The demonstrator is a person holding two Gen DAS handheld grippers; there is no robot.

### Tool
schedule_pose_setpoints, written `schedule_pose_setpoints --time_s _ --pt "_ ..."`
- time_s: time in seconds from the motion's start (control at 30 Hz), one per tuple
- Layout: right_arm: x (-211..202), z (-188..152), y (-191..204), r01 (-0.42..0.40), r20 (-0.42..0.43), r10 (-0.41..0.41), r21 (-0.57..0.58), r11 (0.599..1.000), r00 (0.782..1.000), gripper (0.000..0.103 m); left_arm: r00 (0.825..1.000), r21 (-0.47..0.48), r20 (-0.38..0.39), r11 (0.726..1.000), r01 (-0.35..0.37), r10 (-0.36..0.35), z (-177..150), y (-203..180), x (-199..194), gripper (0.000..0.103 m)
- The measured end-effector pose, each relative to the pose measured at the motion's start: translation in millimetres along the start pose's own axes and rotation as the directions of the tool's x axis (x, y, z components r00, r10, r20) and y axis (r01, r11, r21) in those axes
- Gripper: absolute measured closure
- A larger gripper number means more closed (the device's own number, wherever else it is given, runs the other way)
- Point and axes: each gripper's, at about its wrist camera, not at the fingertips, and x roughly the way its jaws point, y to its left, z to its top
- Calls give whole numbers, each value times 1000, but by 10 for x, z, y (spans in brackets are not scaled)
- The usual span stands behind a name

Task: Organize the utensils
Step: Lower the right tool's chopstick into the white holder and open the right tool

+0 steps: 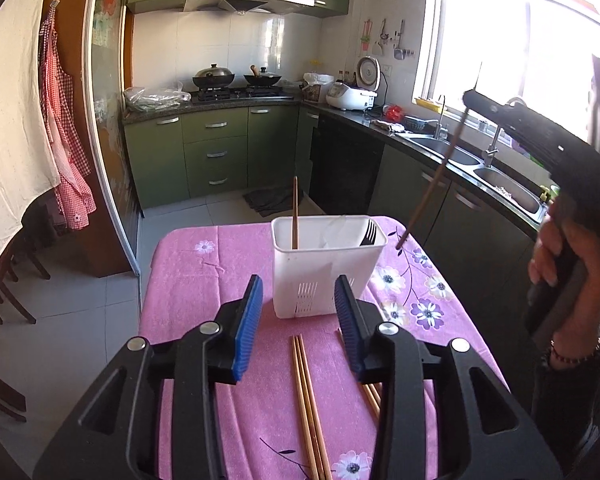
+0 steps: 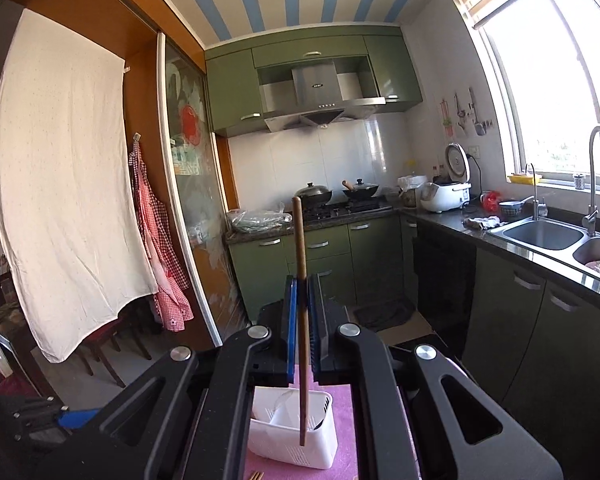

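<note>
A white utensil holder stands upright on the pink flowered tablecloth, toward the table's far end, with bare cloth on its left and a narrower strip on its right before the cloth's edge. Inside it a single brown chopstick stands against the left part and a dark fork leans at the right wall. The left gripper hovers low over the near half of the table, its blue pads partly apart with nothing between them, framing the holder's base. Loose chopsticks lie lengthwise on the cloth directly under that gap, and a few more are half hidden by the right-hand finger. The right gripper is up in the air on the right of the table, held by a hand wearing a bead bracelet; its pads are clamped on one held chopstick, which hangs steeply with its lower tip just outside the holder's right rim in the left wrist view. Beyond the far table edge the tiled floor is open up to the green cabinets, and the counter with sinks runs close along the right side.
</note>
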Motion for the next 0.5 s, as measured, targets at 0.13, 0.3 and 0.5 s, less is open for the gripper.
schedule_pose_setpoints --time_s 0.13,0.3,0.5 --pt "435 -72 -33 20 -48 -20 18 1000 999 97 999 0 -35 1000 -5 5 -120 62 54 67" --pt "726 -236 -82 29 -101 -27 22 999 994 97 998 -15 -57 1000 -8 8 -182 128 105 67" --pt "587 -92 -38 -19 -65 21 31 999 998 97 998 -3 -68 1000 -9 9 -205 96 121 67"
